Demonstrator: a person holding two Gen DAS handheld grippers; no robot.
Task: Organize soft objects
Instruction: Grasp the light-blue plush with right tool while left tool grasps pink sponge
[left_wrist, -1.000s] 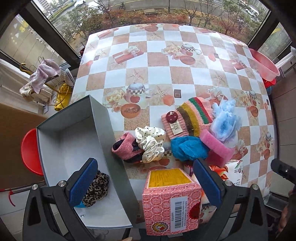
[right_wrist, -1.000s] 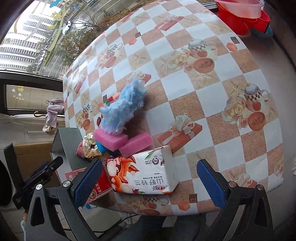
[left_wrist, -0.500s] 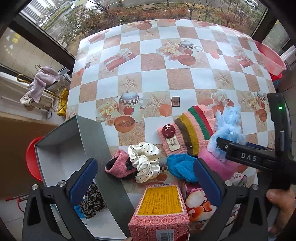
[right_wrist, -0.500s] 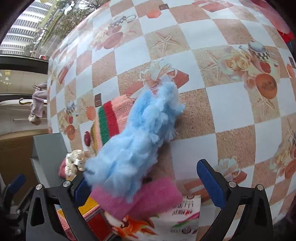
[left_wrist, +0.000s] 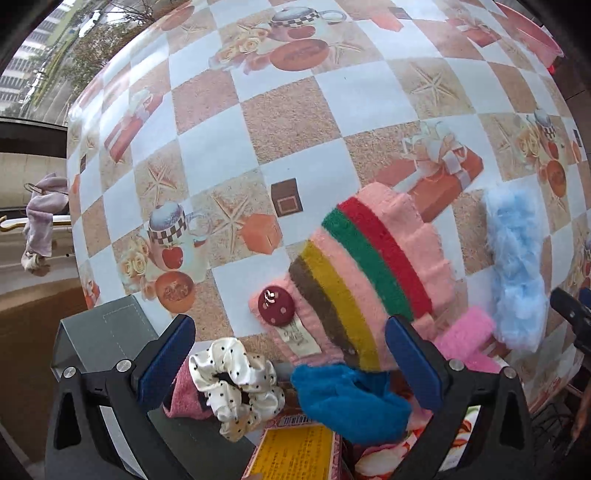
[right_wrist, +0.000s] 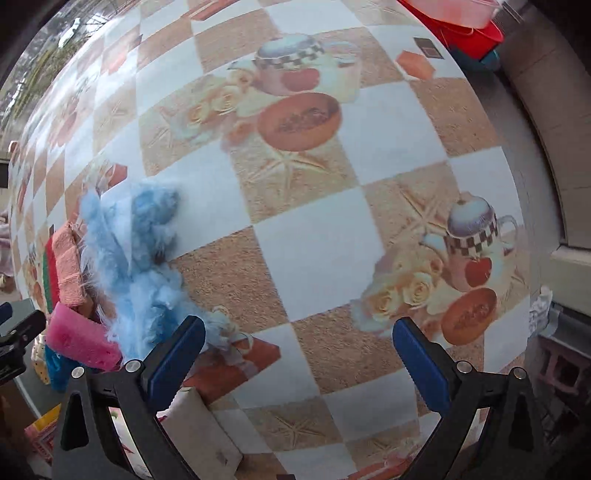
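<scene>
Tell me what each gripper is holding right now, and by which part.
Nothing is held. The left gripper is open over the striped hat; the right gripper is open beside the fluffy blue thing.

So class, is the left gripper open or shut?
Open: the left gripper has its blue fingers spread wide, nothing held between.
</scene>
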